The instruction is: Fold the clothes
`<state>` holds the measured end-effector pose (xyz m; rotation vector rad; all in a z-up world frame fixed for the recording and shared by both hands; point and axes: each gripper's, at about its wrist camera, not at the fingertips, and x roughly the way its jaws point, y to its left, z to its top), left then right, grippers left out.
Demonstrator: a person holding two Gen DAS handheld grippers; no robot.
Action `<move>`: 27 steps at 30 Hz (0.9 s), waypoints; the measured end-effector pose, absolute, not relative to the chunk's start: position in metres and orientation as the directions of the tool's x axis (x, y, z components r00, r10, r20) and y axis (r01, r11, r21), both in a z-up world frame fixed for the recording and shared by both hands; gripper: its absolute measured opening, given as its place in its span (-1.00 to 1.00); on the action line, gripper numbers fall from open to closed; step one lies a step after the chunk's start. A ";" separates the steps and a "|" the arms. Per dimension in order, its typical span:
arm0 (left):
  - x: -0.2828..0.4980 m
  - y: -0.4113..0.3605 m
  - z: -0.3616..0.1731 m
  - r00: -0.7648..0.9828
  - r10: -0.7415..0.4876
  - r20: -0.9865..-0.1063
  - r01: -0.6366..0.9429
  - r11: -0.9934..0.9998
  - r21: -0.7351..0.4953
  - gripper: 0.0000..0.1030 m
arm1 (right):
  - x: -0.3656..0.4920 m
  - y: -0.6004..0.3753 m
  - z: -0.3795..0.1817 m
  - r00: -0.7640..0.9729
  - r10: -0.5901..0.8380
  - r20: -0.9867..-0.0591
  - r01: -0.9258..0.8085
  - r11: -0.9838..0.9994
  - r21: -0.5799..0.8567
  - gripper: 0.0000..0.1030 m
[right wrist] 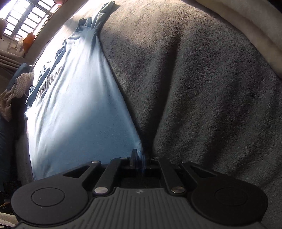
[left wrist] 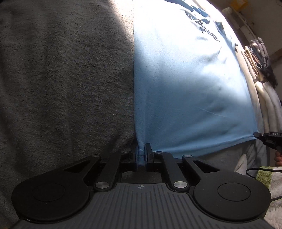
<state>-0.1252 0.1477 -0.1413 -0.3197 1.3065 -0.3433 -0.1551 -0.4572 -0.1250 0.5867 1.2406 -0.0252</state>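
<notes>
pinching a corner of a light blue t-shirt (left wrist: 185, 84), the left hand-held gripper (left wrist: 141, 155) has its two black jaws nearly together, with a small fold of the shirt's hem squeezed between them. to the left of the shirt lies a dark grey fleece blanket (left wrist: 61, 79), which carries the shirt. the shirt spreads flat across the blanket, away from the camera, with dark lettering near its far end and sunlight falling across it. to the right of the shirt sits a stack of folded clothes (left wrist: 264, 98), and at the far right edge the tip of another black device and a few fingers (left wrist: 278, 157) show.

in the right wrist view, a barred window (right wrist: 23, 15) is at the upper left, with crumpled patterned cloth (right wrist: 15, 93) below it. the same t-shirt (right wrist: 75, 105) stretches from a twisted sleeve at the top down to the right hand-held gripper (right wrist: 139, 158), whose jaws are likewise closed tight on the shirt's other bottom corner. the blanket (right wrist: 202, 96) fills the right side, creased toward that corner.
</notes>
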 end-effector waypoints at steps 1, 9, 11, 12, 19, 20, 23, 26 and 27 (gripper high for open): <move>-0.125 0.148 -0.139 0.223 -0.415 -0.882 0.077 0.910 -0.408 -0.77 | -0.154 -0.457 -0.122 0.335 0.285 -0.898 0.314 0.865 0.391 -0.83; -0.120 0.175 -0.105 0.307 -0.311 -0.899 0.108 0.950 -0.292 -0.36 | -0.137 -0.449 -0.067 0.430 0.129 -0.894 0.117 0.974 0.196 -0.35; -0.106 0.175 -0.095 0.362 -0.321 -0.875 0.092 0.947 -0.309 -0.34 | -0.124 -0.440 -0.058 0.484 0.121 -0.867 0.065 0.983 0.173 -0.35; -0.097 0.170 -0.092 0.385 -0.336 -0.860 0.097 0.941 -0.324 -0.34 | -0.118 -0.435 -0.053 0.510 0.118 -0.852 0.040 0.986 0.160 -0.35; -0.036 0.076 -0.103 0.484 -0.428 -0.763 0.255 0.903 -0.345 -0.32 | -0.054 -0.331 -0.080 0.583 0.275 -0.764 -0.258 0.955 0.147 -0.39; -0.031 0.068 -0.110 0.485 -0.410 -0.773 0.268 0.911 -0.314 -0.32 | -0.045 -0.318 -0.087 0.569 0.301 -0.765 -0.290 0.944 0.156 -0.39; -0.029 0.063 -0.129 0.484 -0.370 -0.793 0.298 0.922 -0.248 -0.32 | -0.031 -0.299 -0.106 0.531 0.319 -0.785 -0.348 0.927 0.140 -0.41; -0.041 0.088 -0.129 0.495 -0.384 -0.780 0.293 0.918 -0.266 -0.32 | -0.038 -0.324 -0.122 0.511 0.272 -0.816 -0.330 0.938 0.106 -0.42; -0.045 0.099 -0.128 0.496 -0.376 -0.783 0.273 0.923 -0.271 -0.32 | -0.044 -0.341 -0.123 0.513 0.268 -0.816 -0.307 0.945 0.117 -0.46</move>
